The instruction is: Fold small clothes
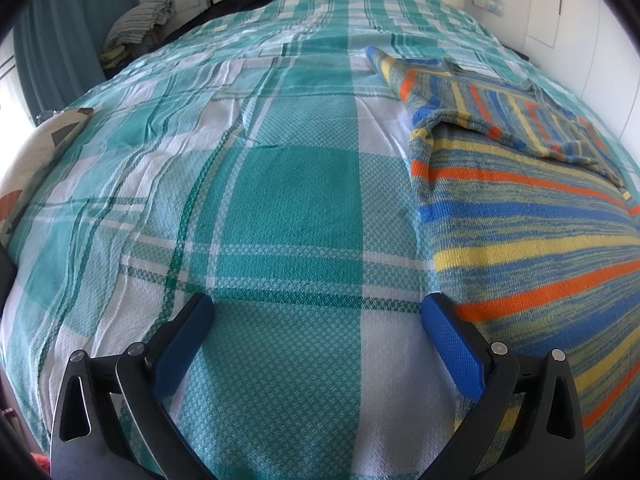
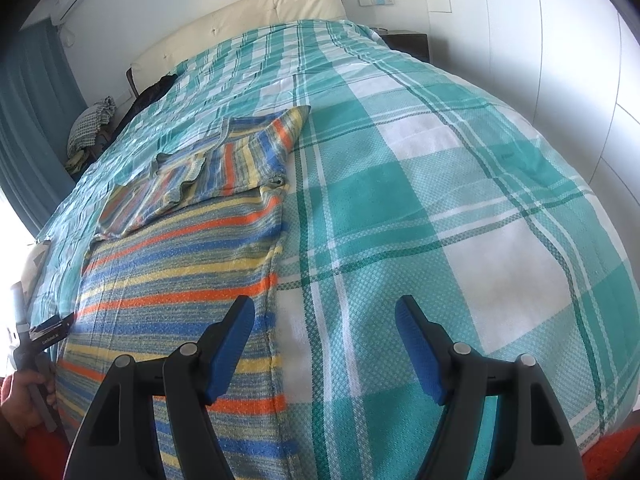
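A striped knit sweater [image 1: 532, 240] in blue, yellow and orange lies flat on the teal plaid bedspread [image 1: 280, 200], with both sleeves folded across its upper part [image 1: 532, 120]. My left gripper [image 1: 318, 308] is open and empty, just left of the sweater's left edge near the hem. In the right wrist view the sweater [image 2: 180, 272] lies to the left. My right gripper [image 2: 324, 312] is open and empty over the sweater's right edge, its left finger [image 2: 230, 352] above the knit.
A cream headboard [image 2: 256, 12] stands at the far end of the bed. A pile of clothes [image 1: 140, 24] sits beside the bed at far left, near teal curtains [image 2: 28, 120]. A dark garment [image 1: 240, 4] lies by the headboard. A nightstand [image 2: 408, 42] stands at far right.
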The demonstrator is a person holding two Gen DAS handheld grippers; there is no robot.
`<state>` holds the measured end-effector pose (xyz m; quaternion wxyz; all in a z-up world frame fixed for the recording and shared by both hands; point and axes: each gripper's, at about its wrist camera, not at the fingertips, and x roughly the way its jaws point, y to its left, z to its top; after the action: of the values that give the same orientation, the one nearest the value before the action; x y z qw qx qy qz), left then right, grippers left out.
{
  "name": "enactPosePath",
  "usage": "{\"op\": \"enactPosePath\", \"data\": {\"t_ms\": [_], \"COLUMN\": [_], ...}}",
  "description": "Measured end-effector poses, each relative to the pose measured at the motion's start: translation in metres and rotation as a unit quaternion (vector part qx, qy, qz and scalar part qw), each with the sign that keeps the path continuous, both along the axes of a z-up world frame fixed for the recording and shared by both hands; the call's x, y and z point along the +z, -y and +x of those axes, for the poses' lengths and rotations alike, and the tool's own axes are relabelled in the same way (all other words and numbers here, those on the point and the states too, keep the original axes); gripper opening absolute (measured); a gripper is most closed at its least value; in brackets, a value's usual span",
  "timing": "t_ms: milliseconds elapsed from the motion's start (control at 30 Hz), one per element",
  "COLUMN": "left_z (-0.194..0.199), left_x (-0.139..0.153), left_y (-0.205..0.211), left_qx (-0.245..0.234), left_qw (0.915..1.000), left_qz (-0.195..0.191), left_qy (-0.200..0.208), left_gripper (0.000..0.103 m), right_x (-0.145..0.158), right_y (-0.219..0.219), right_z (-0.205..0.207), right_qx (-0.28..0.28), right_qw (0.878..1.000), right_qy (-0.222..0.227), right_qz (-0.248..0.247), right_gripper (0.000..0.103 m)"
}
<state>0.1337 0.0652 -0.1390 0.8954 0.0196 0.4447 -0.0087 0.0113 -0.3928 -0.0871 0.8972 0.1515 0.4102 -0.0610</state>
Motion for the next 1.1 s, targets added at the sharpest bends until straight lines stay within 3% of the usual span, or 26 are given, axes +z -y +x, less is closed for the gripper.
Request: {"op": "enactPosePath", "data": {"t_ms": [333,533,633,767,933,1100], "left_z": [0.002,-0.009,-0.023,-0.021,-0.019,-0.022], "left_x": [0.005,0.032,0.040,0.015,0.013,0.014], "left_y": [-0.008,-0.010,0.013,0.040,0.035,0.030], "left_qx": [-0.003,-0.009,-0.058,-0.087,-0.086,-0.077], "left_qw": [0.9998,0.9957,0.9960,0.9952,0.9957,0.9965], "left_qz": [-0.018,-0.091,-0.068,0.007,0.000,0.000], "left_qy": [-0.007,-0.015,-0.006,-0.043,-0.036,-0.032], "left_gripper": [0.103,0.102,0.102,0.103,0.103,0.103], "right_x": [0.001,0.009,0.009,0.001,-0.023,-0.022], "right_y": [0.006,-0.001,-0.022,-0.047,-0.049,-0.024], "right_z": [0.004,0.003,0.006,0.012,0.017,0.013], "right_qx": [-0.001,0.022,0.066,0.106,0.099,0.042], "right_qw": [1.000,0.999,0.998,0.993,0.988,0.994], "right_qy": [0.007,0.016,0.010,-0.006,-0.077,-0.076], "right_qz": [0.021,0.022,-0.004,-0.055,-0.086,-0.069], "right_gripper": [0.072,0.077,0.078,0.078,0.078,0.078]}}
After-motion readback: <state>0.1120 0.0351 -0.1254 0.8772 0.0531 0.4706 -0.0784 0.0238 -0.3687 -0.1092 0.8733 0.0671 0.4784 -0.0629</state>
